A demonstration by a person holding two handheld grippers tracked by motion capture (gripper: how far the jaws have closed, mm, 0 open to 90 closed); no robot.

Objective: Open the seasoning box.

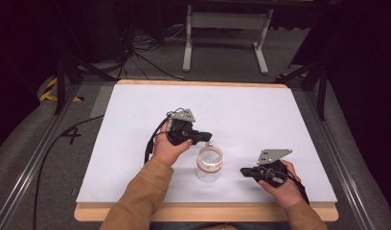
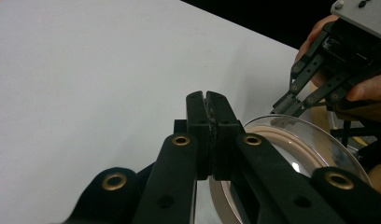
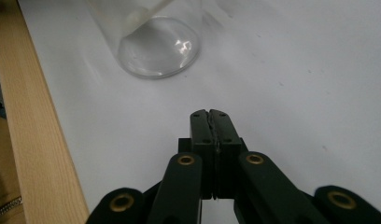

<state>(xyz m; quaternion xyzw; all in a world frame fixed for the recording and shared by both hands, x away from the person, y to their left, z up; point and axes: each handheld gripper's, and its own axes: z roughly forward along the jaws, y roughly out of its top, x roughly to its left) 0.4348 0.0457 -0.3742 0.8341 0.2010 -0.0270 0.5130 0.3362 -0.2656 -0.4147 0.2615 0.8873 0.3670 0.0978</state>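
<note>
White table point(image 1: 260, 115), wide and bare, and on its near half stands a clear glass jar point(image 1: 209, 165), upright, with a pale ring at the mouth. The left tool point(image 1: 206, 136) hovers just behind the jar's rim, jaws pressed fully together, gripping nothing. The right tool point(image 1: 245, 171) sits low beside the jar on the person's right, near but apart from it, jaws likewise closed and empty. Seems to me the job is getting a hold on that jar: the jaws must part first. Best to brace the glass wall with one tool while the other comes squarely at the rim, slowly, since smooth glass slips and tips.
</note>
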